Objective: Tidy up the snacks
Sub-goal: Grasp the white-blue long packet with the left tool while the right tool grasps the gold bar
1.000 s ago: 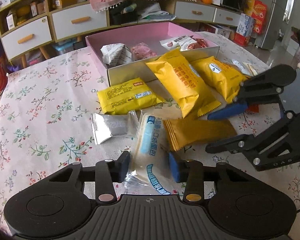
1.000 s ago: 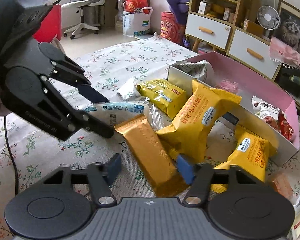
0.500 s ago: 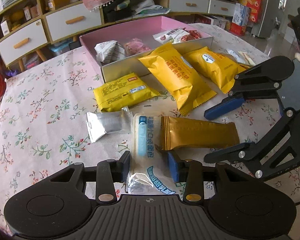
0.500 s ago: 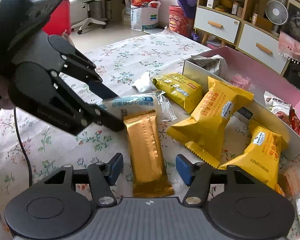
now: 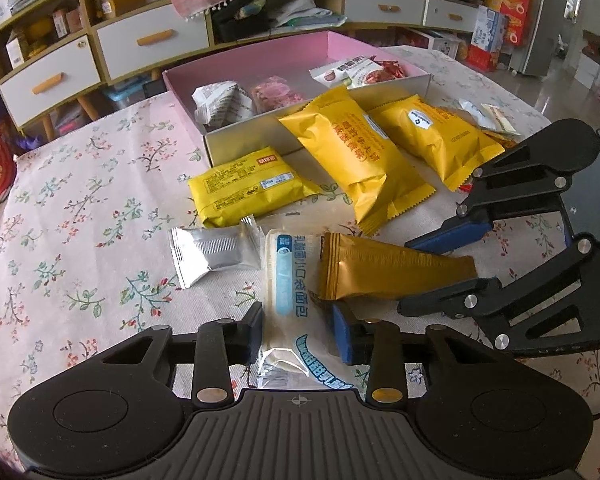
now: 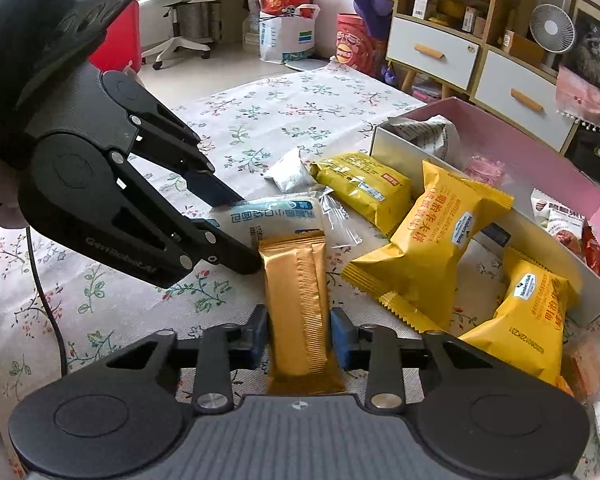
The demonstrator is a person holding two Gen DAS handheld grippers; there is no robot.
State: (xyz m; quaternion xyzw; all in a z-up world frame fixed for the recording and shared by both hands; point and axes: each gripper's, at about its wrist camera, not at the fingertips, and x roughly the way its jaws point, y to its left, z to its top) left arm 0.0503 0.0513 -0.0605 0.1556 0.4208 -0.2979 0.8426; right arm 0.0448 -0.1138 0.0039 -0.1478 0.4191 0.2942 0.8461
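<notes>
Gold bar packet [image 6: 298,308]: on floral tablecloth [image 5: 80,216], clamped at both sides by right gripper [image 6: 299,340].
Left gripper [image 5: 298,330]: jaws closing, narrow, around white bread packet [image 5: 288,292], which touches the gold bar's far end.
Yellow packets [image 5: 252,190]: beyond the gold bar.
Pink box [image 5: 260,60]: farthest, behind them.

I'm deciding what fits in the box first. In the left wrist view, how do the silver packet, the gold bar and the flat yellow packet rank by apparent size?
1. Flat yellow packet, though it lies farther from the camera.
2. Gold bar, close behind; fisheye nearness makes this unsure.
3. Silver packet, clearly smallest.
</notes>
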